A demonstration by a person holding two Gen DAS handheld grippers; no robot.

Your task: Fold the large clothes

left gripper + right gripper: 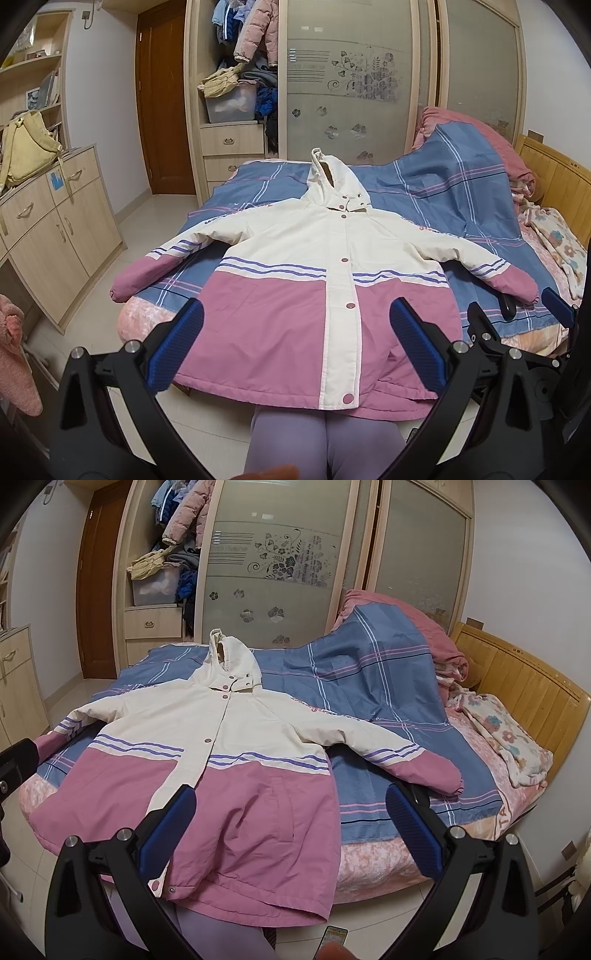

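A hooded jacket (295,266), white on top and pink below with purple stripes, lies face up and buttoned on the bed, both sleeves spread out. Its hem hangs over the bed's near edge. It also shows in the right wrist view (236,775). My left gripper (295,347) is open and empty above the jacket's lower front. My right gripper (291,827) is open and empty above the jacket's right lower side, near the right sleeve cuff (439,771). The right gripper also shows at the right edge of the left wrist view (532,306).
The bed carries a blue plaid sheet (424,184), a pink quilt (417,616) and a floral blanket (513,746) by the wooden headboard (524,679). A wardrobe (354,74) stands behind. A cabinet (55,229) with a yellow backpack stands left. The person's legs (325,443) are at the bed's edge.
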